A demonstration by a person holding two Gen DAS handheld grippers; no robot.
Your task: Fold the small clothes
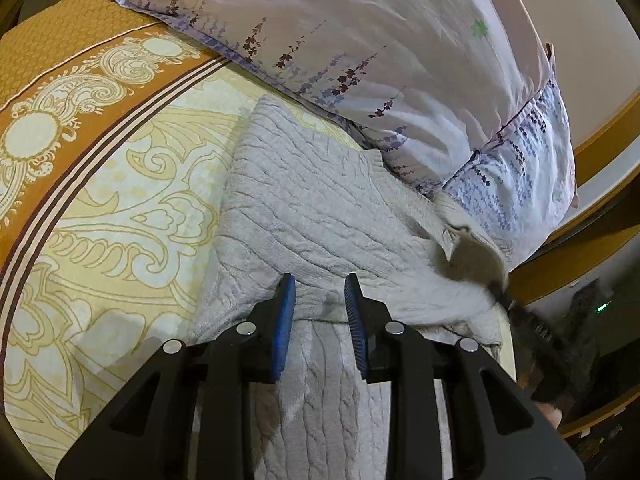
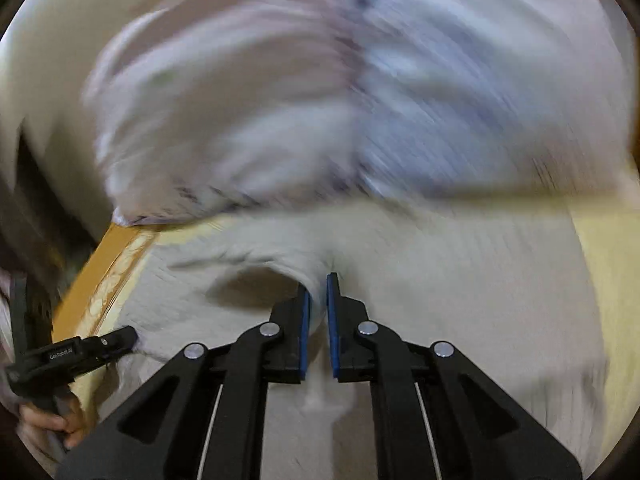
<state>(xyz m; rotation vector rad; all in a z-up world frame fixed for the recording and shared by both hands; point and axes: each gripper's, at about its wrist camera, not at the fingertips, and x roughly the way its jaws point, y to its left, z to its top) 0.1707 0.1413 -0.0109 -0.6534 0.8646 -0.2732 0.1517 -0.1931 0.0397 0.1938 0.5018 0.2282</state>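
Pinching a raised fold of the cream cable-knit sweater (image 2: 460, 280), my right tongs (image 2: 319, 286) have their blue pads drawn close with the knit bunched between them; that view is badly smeared, so I cannot make out finer detail. My left tongs (image 1: 320, 286) are spread, pads apart, with the sweater (image 1: 304, 208) lying under and between them, and I cannot tell whether either pad touches the knit. In the right wrist view the left tongs (image 2: 128, 336) show at the sweater's left edge, the hand (image 2: 48, 424) holding them just below.

The sweater lies folded over itself on the bed, a sleeve or edge running toward me under the left tongs. Left of the sweater spreads the yellow patterned bedspread (image 1: 100, 220) with its orange scrolled border (image 1: 72, 92). Directly beyond the sweater, touching its far edge, sits a pale floral pillow (image 1: 360, 40). Right of the sweater, a wooden bed frame (image 1: 592, 236) curves past.
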